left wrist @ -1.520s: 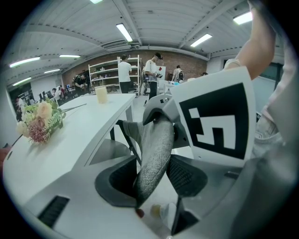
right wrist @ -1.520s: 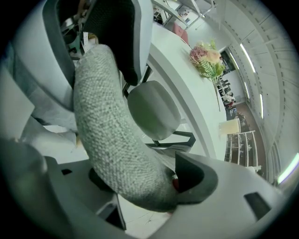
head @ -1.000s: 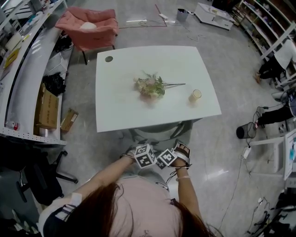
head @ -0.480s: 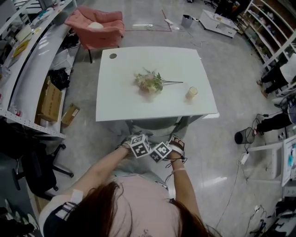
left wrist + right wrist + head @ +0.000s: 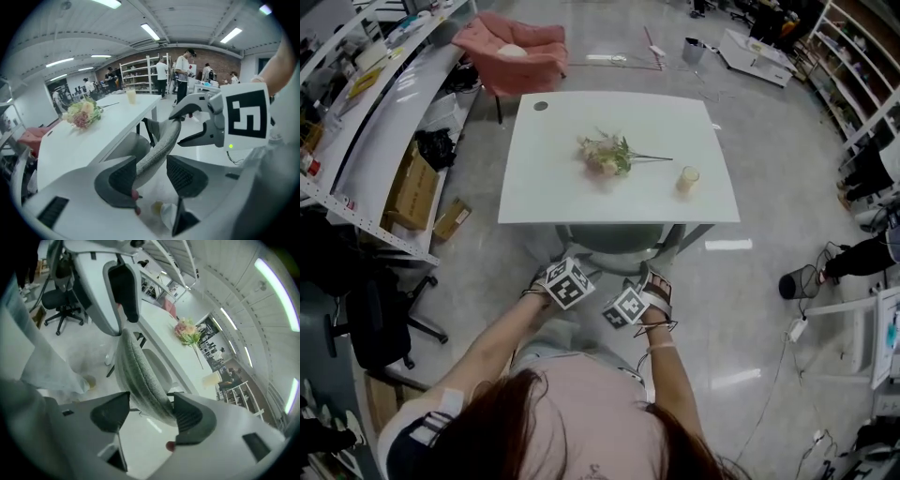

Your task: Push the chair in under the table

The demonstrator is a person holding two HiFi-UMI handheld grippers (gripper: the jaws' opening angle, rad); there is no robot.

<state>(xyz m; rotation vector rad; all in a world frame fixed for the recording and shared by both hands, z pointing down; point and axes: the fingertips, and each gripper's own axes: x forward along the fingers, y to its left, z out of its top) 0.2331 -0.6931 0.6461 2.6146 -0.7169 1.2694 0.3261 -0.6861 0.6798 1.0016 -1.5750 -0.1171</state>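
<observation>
Grey chair (image 5: 615, 246), upright, seat partly under near edge of white table (image 5: 553, 178)

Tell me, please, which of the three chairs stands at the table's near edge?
The grey chair, seat partly under the table. The pink armchair is beyond the far edge; the black office chair is off left.

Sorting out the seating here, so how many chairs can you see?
3: a grey chair at the near edge of the table, a pink armchair beyond its far corner, a black office chair at left. More may be hidden.
</observation>
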